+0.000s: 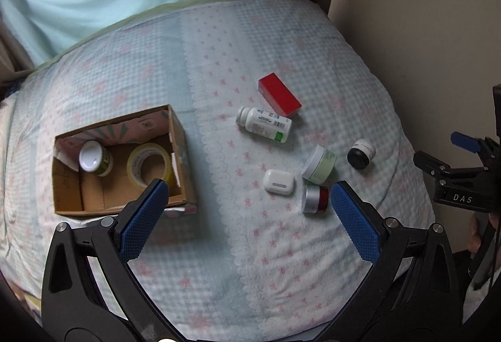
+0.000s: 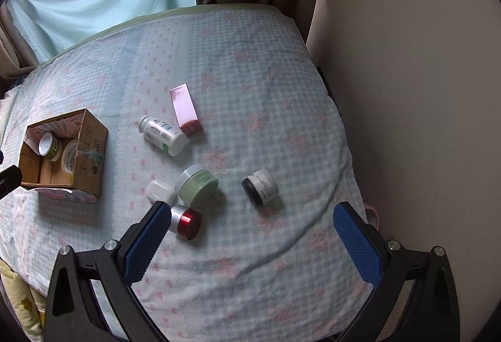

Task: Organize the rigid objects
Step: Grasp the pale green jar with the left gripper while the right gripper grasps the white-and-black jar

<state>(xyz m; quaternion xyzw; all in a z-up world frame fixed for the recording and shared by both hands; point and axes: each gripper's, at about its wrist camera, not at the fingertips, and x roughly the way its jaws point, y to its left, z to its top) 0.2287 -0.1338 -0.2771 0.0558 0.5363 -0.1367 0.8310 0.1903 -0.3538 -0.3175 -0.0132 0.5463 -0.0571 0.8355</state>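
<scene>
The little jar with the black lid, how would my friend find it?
Start at the open cardboard box on the checked bedspread. Cross the scattered items to the side opposite it. There, lying tipped and alone, is the small white-labelled jar with a black lid; its neighbours have pale or silver lids.

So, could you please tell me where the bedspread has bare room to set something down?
Bare: between the brown cardboard box and the white pill bottle; also nearest both open grippers. Crowded: white earbud case, green jar, red jar.
</scene>
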